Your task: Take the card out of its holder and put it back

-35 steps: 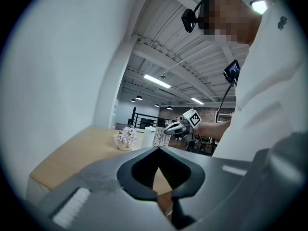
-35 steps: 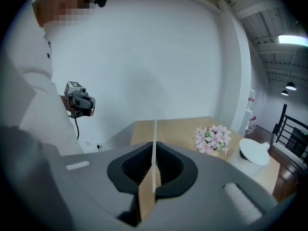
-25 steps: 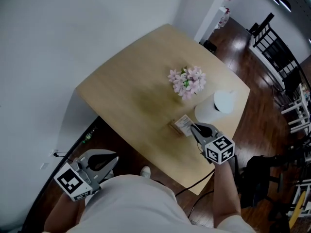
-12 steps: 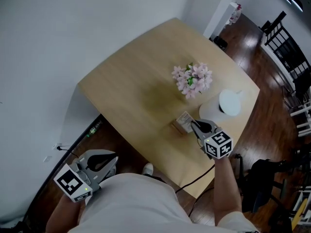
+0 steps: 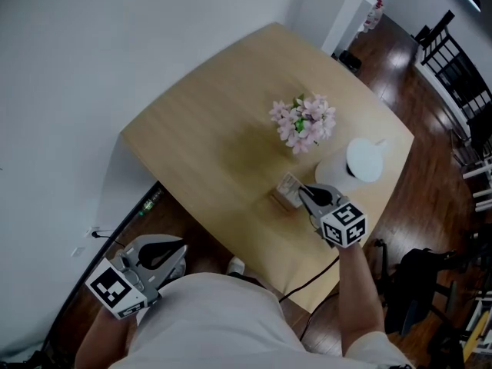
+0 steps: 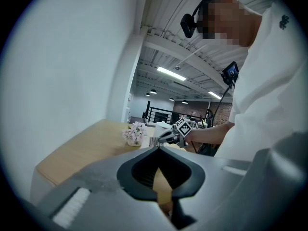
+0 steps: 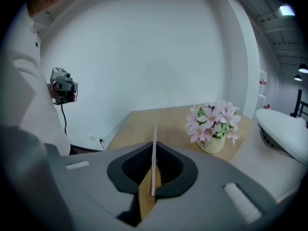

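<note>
A small white card (image 5: 290, 185) stands over a little wooden holder (image 5: 279, 201) near the front right of the tan table (image 5: 207, 129). My right gripper (image 5: 301, 191) reaches it from the right and is shut on the card. In the right gripper view the card (image 7: 154, 153) shows edge-on and upright between the closed jaws of the right gripper (image 7: 154, 144), and its lower edge meets the wooden holder (image 7: 146, 198). My left gripper (image 5: 178, 250) hangs low, off the table's near left edge, shut and empty; the left gripper (image 6: 158, 148) looks toward the right gripper (image 6: 167, 136).
A pot of pink flowers (image 5: 304, 123) stands just behind the card, flowers (image 7: 211, 124) close on the right. A white rounded object (image 5: 360, 161) sits at the table's right edge. A white wall runs along the left, and dark chairs (image 5: 453, 75) stand on the wood floor.
My right gripper, with the card in it, has shifted slightly left and farther onto the table over the holder. The left gripper has stayed where it was.
</note>
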Demonstrator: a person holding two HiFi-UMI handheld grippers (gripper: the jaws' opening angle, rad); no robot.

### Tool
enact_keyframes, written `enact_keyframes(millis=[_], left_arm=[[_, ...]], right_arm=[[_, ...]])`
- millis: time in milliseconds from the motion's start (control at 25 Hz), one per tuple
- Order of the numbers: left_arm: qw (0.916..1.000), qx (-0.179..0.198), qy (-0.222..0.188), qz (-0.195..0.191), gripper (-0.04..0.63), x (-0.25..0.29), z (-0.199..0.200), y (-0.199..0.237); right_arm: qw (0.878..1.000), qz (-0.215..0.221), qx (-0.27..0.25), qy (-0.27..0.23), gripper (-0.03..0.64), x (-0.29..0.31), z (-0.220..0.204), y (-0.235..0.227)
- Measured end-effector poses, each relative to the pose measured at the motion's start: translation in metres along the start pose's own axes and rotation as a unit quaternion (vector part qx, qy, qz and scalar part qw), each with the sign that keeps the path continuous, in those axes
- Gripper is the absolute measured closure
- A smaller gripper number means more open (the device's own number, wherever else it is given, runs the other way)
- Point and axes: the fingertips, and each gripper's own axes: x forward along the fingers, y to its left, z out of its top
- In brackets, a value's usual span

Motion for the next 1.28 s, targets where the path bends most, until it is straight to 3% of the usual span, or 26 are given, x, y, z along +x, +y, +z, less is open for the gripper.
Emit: enact_keyframes(millis=[560,1280], left_arm=[[0.9999,-0.005,0.013,0.0,0.591,0.006,0.0,0.0],[0.9989,-0.025,0.036,0.016,0.591,0.009,-0.015,-0.015]], right_arm=[[1.0,0.001,0.026,-0.014,0.595,0.007,-0.02,-0.005],[1.0,0.001,0.023,-0.019,0.589,0.02,-0.05,-0.009]])
